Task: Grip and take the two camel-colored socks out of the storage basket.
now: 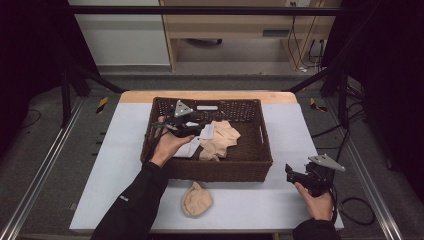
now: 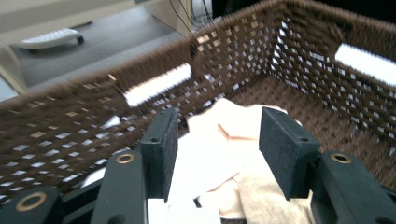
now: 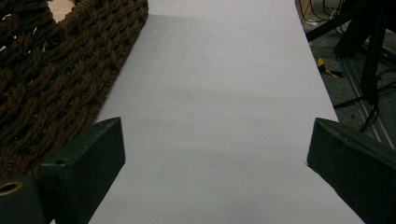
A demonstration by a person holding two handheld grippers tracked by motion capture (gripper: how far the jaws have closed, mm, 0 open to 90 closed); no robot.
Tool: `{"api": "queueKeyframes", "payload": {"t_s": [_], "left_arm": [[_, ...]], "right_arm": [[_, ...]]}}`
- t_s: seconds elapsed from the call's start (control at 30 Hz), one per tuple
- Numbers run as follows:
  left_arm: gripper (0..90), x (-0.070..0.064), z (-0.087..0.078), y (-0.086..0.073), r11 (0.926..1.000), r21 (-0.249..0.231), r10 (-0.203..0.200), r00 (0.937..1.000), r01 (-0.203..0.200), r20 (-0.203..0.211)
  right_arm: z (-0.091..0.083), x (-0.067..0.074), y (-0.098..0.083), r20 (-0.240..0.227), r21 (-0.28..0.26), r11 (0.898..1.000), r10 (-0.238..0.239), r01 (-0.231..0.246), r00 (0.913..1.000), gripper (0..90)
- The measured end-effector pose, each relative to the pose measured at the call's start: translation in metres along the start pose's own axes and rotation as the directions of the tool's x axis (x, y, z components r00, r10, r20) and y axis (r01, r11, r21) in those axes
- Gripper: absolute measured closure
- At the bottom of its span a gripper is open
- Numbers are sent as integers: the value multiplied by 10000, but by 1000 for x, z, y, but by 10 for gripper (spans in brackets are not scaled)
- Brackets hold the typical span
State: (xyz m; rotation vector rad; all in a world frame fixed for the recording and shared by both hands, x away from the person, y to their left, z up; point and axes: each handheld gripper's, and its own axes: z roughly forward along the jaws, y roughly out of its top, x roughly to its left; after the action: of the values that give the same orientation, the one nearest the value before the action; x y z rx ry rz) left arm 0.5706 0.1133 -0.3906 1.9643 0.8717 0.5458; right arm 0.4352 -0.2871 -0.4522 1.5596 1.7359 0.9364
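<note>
Left gripper (image 1: 197, 131) inside the woven basket (image 1: 260, 165), jaws parted, grasping nothing; pale socks (image 2: 243, 140) heaped just ahead and below, between the pads (image 2: 161, 144). Likely to pinch two layers at once, or snag the wicker wall close on the left. Right gripper (image 3: 215, 158) spread wide over bare table (image 3: 224, 84), empty, basket alongside. One loose sock (image 1: 196, 199) lying between both, easily overlooked.

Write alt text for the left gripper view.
Two black fingers of the left gripper stand open above beige and white cloths lying in a dark brown woven basket. The basket's walls, with slot handles, rise behind.
</note>
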Motion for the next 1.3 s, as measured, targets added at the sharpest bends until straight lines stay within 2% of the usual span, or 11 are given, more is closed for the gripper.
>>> {"api": "queueKeyframes", "payload": {"t_s": [0.07,0.33,0.43,0.67,0.83,1.0,1.07,1.1,1.13,1.17,1.3], "left_arm": [[462,-3,9,-8,9989,440,129,9997,-137,194],[447,-9,23,-19,9909,1305,222,9969,-320,760],[435,-11,27,-22,9845,1646,475,9956,-603,810],[400,-15,33,-27,9710,2266,517,9923,-762,1122],[377,-17,37,-31,9579,2723,579,9901,-912,1279],[366,-20,42,-33,9344,3258,1060,9856,-1440,1318],[365,-20,42,-34,9325,3321,1015,9856,-1416,1353],[365,-19,44,-35,9268,3486,962,9854,-1401,1402],[368,-19,44,-35,9268,3486,962,9854,-1401,1402],[376,-20,45,-36,9210,3606,980,9835,-1474,1518],[424,-20,46,-37,9104,3835,895,9790,-1550,1831]], "right_arm": [[0,0,0,4,11,10000,1,-1,10000,46],[1,0,0,11,32,10000,-36,36,10000,47],[1,0,0,28,48,10000,-44,44,10000,47],[1,0,0,34,37,10000,-63,63,10000,47],[1,1,0,33,49,10000,-78,78,10000,47],[2,1,0,32,72,9999,-74,74,10000,47],[2,1,0,34,96,9999,-71,70,10000,47],[2,2,0,37,108,9999,-75,74,10000,48],[2,2,0,31,100,9999,-98,98,9999,48],[2,2,0,37,95,9999,-100,99,9999,48],[2,2,0,59,108,9999,-89,89,9999,49]]}}
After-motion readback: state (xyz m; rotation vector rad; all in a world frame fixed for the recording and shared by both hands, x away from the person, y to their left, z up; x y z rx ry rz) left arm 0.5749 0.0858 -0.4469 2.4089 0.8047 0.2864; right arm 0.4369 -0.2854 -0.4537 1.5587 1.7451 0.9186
